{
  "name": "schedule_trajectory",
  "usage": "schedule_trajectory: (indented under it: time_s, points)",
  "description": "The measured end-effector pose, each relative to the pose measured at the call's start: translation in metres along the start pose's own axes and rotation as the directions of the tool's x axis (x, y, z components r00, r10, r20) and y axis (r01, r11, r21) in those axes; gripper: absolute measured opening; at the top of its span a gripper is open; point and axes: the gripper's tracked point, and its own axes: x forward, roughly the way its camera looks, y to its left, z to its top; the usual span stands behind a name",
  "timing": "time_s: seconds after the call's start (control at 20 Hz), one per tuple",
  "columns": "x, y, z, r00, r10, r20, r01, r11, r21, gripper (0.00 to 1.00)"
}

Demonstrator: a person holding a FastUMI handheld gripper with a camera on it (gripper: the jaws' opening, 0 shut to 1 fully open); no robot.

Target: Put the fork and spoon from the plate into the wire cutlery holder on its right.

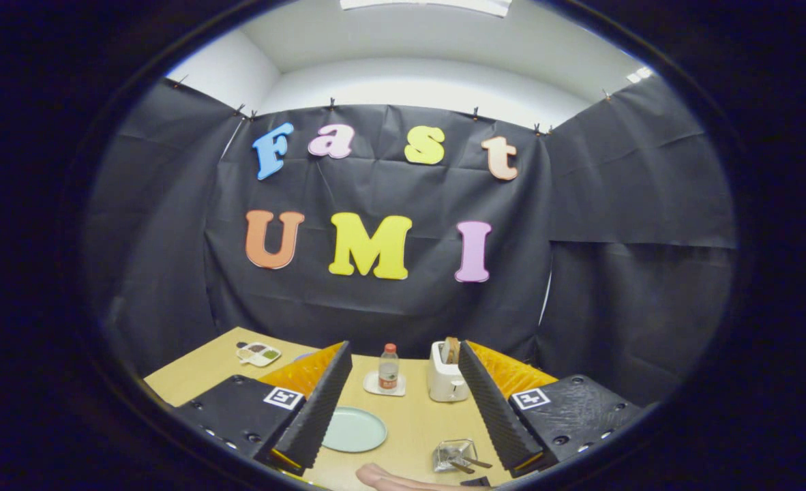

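Note:
A pale green plate (353,429) lies on the wooden table (413,416) between my fingers, close to the left one, and its face shows bare. To its right, near the right finger, stands the small wire cutlery holder (453,455). Utensils with dark handles (470,464) rest in it, the handles poking out to the right; I cannot tell fork from spoon. My gripper (404,348) is open and raised above the table, with nothing between the fingers. A person's hand (393,479) rests on the table's near edge, just in front of the holder.
Beyond the plate, a small bottle with a red cap (389,368) stands on a white coaster. A white toaster (444,374) with bread in it sits to the bottle's right. A small tray of food (258,353) lies at the far left of the table. Black cloth walls close in the booth.

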Motion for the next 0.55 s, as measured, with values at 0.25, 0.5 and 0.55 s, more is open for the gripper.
schedule_trajectory:
  time_s: [0.25,0.5,0.55]
  points:
    - [-0.0007,-0.0003,-0.0009,1.000,-0.003,0.000,0.003,1.000,-0.015,0.95]
    - [-0.0009,0.0004,-0.0008,1.000,0.012,-0.002,-0.012,0.999,-0.030,0.95]
    - [-0.0008,0.0006,-0.0006,1.000,0.016,-0.002,-0.017,0.999,-0.035,0.95]
